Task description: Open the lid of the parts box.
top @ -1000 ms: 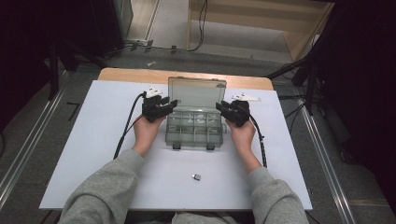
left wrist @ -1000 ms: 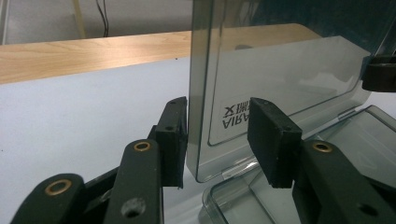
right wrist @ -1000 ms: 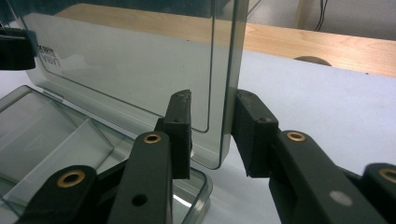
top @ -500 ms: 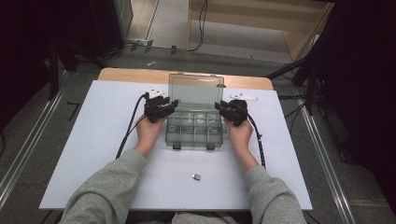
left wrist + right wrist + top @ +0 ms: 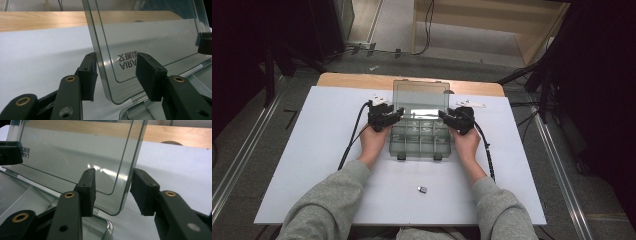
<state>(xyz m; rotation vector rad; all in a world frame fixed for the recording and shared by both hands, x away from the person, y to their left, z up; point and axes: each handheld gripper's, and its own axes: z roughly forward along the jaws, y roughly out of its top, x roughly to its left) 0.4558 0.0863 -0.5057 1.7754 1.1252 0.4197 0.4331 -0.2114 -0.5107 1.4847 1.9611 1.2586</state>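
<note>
Presently we list one clear plastic organiser box [image 5: 419, 137] mid-mat, lid [image 5: 421, 96] raised upright: light, stiff, slick, likely brittle; left gripper [image 5: 117, 75] and right gripper [image 5: 112, 191], jaws just widened, straddle the lid's side edges unpressed.

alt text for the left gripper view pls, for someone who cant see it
The left gripper straddles one side edge of a clear organizer box's raised lid, its two black jaws open, one on each side of the plastic with a gap showing; they have just been opening. Mirrored printed lettering shows through the lid, and the white table lies beyond.
</note>
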